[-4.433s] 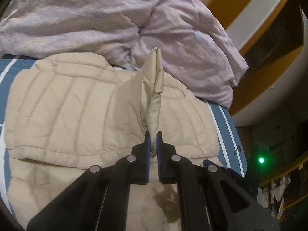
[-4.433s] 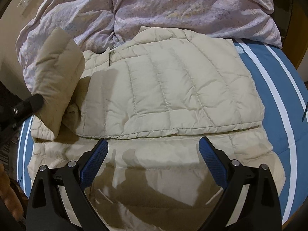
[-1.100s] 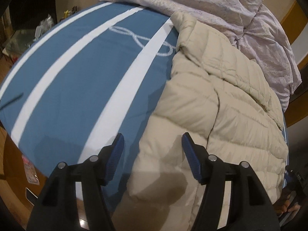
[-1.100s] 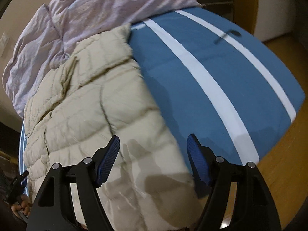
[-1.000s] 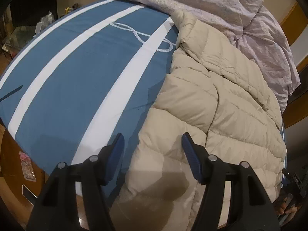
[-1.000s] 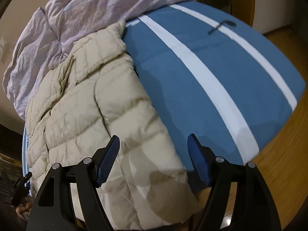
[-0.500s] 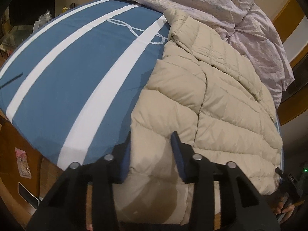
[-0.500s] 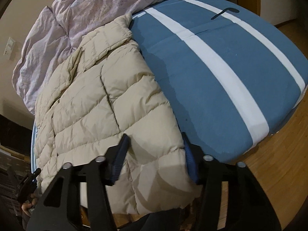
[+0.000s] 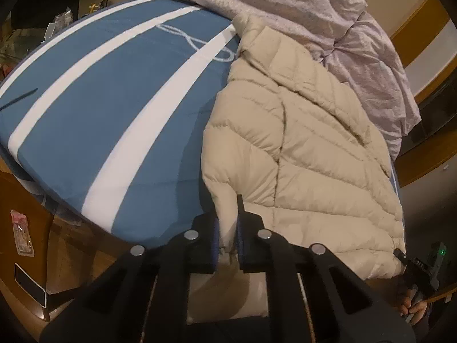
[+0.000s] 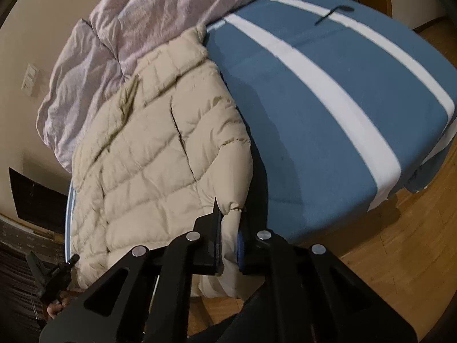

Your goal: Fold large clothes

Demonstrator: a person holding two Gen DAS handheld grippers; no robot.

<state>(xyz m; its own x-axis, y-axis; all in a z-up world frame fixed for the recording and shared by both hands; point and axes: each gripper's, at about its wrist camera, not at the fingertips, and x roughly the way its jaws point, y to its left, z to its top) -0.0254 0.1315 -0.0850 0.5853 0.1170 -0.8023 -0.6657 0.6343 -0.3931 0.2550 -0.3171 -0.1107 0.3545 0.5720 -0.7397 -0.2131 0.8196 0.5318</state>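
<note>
Both pinched on the near hem of the beige puffer jacket (image 9: 300,148): left gripper (image 9: 227,228) at one corner, right gripper (image 10: 228,228) at the other, probably. Stretched lengthwise away from the fingers across the blue striped bed (image 9: 94,108), collar against the lilac duvet (image 10: 148,25)

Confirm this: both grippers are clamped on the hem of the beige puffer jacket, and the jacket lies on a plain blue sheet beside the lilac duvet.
One thing is off: the sheet is blue with white stripes, not plain, as both wrist views show. Otherwise correct: the left gripper and right gripper are each shut on the beige puffer jacket hem, beside the lilac duvet.
</note>
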